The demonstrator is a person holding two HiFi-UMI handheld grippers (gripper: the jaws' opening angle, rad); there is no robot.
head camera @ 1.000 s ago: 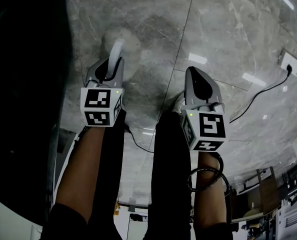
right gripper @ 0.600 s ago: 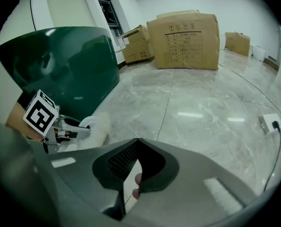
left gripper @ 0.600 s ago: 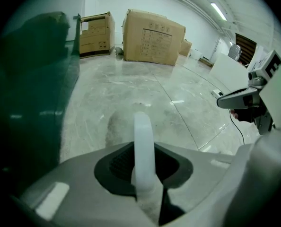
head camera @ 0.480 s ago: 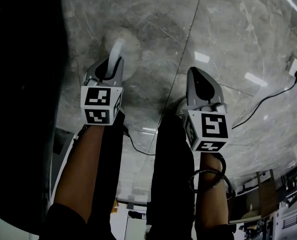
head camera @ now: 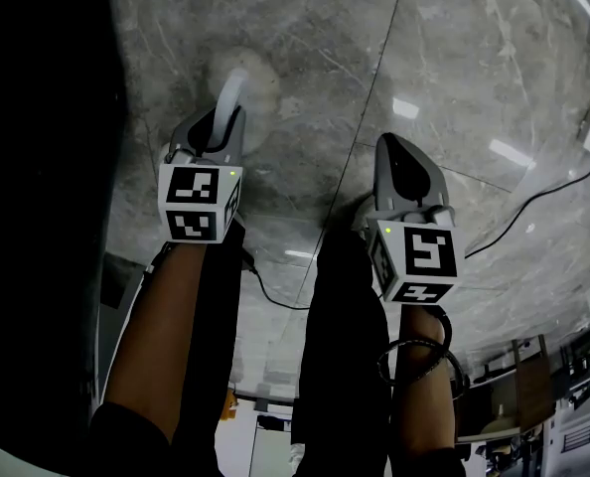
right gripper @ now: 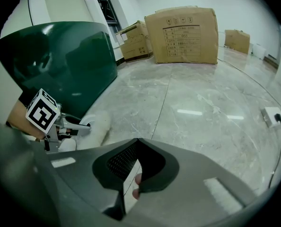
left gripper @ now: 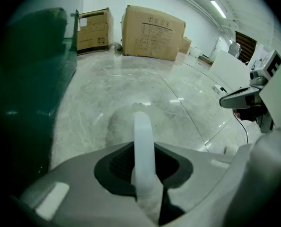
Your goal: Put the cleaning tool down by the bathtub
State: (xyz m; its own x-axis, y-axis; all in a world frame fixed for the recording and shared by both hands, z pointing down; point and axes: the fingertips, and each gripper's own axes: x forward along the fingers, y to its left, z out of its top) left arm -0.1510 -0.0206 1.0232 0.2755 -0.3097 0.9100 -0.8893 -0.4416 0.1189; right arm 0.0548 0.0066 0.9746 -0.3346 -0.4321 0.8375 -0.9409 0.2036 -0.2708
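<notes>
My left tongs [head camera: 225, 127] are clamped on the tool [left gripper: 143, 141], its fluffy head low in front and the tub [left gripper: 31, 74] just left, ready to drop. My right tongs [head camera: 392, 149] are closed on nothing.

The head view looks steeply down on the left hand-held gripper [head camera: 225, 132] and right hand-held gripper [head camera: 392, 152]. Both gripper views face low ahead of them, sharing the cardboard boxes [right gripper: 185, 34].

The marble floor [head camera: 454, 68] carries cardboard boxes [right gripper: 185, 34] and a bathtub [right gripper: 60, 60].

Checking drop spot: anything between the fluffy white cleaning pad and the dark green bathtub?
No, only bare grey marble floor, shown in the left gripper view.
</notes>
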